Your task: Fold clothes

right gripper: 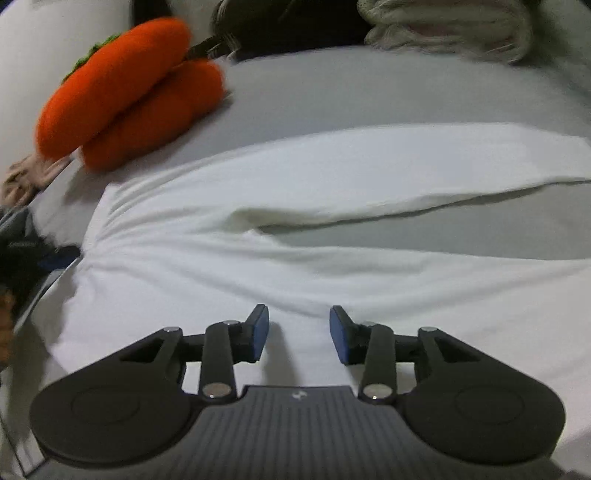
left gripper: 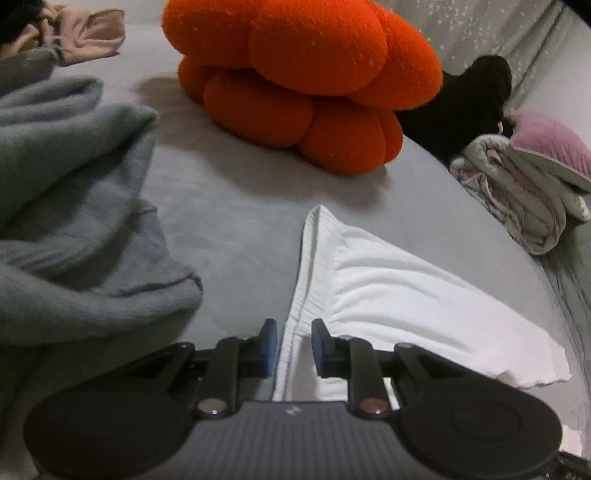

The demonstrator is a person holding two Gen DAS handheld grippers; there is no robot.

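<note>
Orange cushion [right gripper: 125, 92]: blurred, right wrist view. Grey garment [left gripper: 74, 206]: cut off at left edge. White garment [left gripper: 388, 291]: near end hidden behind the left gripper [left gripper: 293, 345].

**Grey bed, crowded with cloth**

We see a grey bed [left gripper: 229, 206] carrying everything. White trousers [right gripper: 280, 206] lie spread flat across it, waistband [left gripper: 314, 258] gathered. An orange lobed cushion [left gripper: 295, 81] rests further back, a black garment [left gripper: 469, 107] just beside it. A grey sweatshirt [left gripper: 74, 206] lies heaped at the left, a beige cloth [left gripper: 88, 33] beyond it, a crumpled pink-and-grey bundle [left gripper: 524, 184] at the right.
</note>
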